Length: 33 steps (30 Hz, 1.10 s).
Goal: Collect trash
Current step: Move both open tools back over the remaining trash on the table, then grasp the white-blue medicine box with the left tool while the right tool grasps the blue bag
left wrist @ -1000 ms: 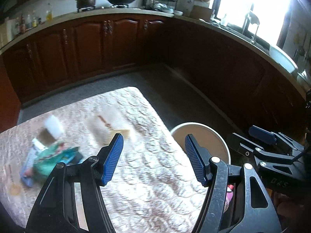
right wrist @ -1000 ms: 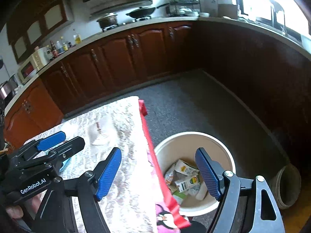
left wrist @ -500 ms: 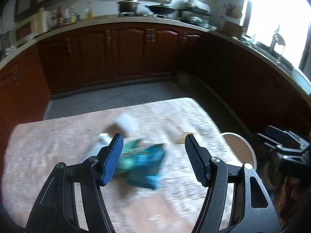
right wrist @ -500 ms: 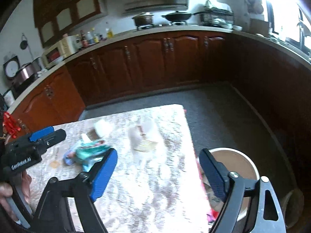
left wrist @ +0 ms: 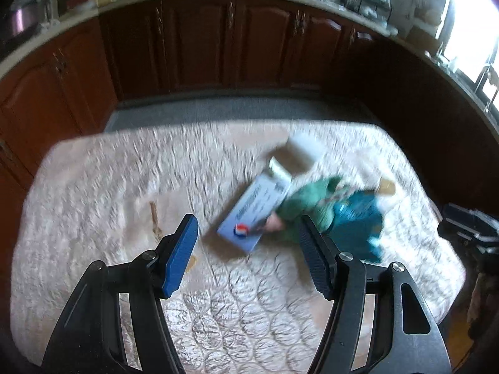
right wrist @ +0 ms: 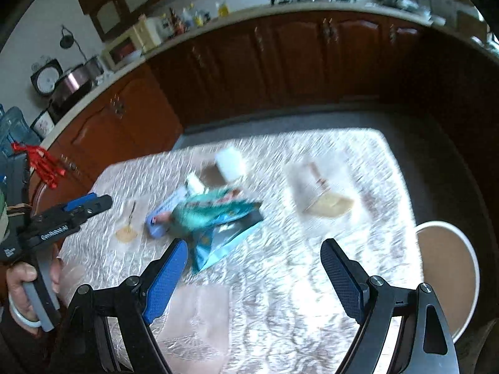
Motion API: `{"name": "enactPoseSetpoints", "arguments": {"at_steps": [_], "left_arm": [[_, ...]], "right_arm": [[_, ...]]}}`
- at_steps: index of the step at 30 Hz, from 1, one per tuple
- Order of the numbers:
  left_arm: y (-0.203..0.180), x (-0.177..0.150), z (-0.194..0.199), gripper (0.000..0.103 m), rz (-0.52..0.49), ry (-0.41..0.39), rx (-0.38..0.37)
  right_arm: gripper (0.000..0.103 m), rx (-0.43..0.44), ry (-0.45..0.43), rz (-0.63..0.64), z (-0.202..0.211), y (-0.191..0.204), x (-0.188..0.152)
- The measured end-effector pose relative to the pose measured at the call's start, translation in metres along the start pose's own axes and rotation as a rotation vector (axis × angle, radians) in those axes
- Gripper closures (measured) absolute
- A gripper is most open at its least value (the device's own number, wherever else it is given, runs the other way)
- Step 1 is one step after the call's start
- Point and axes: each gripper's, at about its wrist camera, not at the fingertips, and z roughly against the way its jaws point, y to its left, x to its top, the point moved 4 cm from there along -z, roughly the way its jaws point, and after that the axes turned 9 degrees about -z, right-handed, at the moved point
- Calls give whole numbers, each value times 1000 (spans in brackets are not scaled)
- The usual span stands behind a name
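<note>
So the trash is all bunched up on the table [left wrist: 93, 187], which has a pale quilted cover. In the left wrist view the pile sits around 2 o'clock from the middle of the frame: a flat light blue carton [left wrist: 254, 210] lying on its side, a crumpled green wrapper [left wrist: 312, 202] right against it at its 3 o'clock, and a teal snack bag [left wrist: 358, 221] touching the green one further toward 3. A white cup-like thing [left wrist: 301, 152] lies tipped over at the carton's 12 o'clock, too blurry to say more. A small brown scrap [left wrist: 154, 219] lies alone at the carton's 9 o'clock, well apart from the pile.

From the right wrist view the same pile is at about 10 o'clock from centre, teal snack bag [right wrist: 224, 227] on top, and there's a clear plastic wrapper [right wrist: 318, 193] with something tan in it off at 3 o'clock, apart from the rest. The round white bin [right wrist: 449, 280] sits just past the table edge at 4 o'clock.

The left gripper [left wrist: 249, 255] hangs over the table with its jaws apart and nothing between them, the carton just ahead of the tips. The right gripper [right wrist: 254, 272] is spread wide, also empty, with the bag's corner just beyond its left finger. The left hand [right wrist: 21, 283] holding its gripper shows at 8 o'clock there.
</note>
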Motion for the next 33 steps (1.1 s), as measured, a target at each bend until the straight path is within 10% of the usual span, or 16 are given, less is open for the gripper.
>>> {"name": "enactPoseSetpoints", "arguments": {"at_steps": [18, 28, 31, 33], "left_arm": [[-14, 3, -113, 38, -207, 173, 58], [-9, 24, -133, 51, -116, 164, -26], [-5, 20, -128, 54, -98, 156, -38], [1, 14, -118, 55, -74, 144, -34]], "right_arm": [[18, -13, 145, -37, -62, -9, -1], [19, 100, 210, -185, -99, 3, 6], [54, 169, 226, -225, -114, 6, 2], [59, 194, 224, -235, -116, 6, -2]]}}
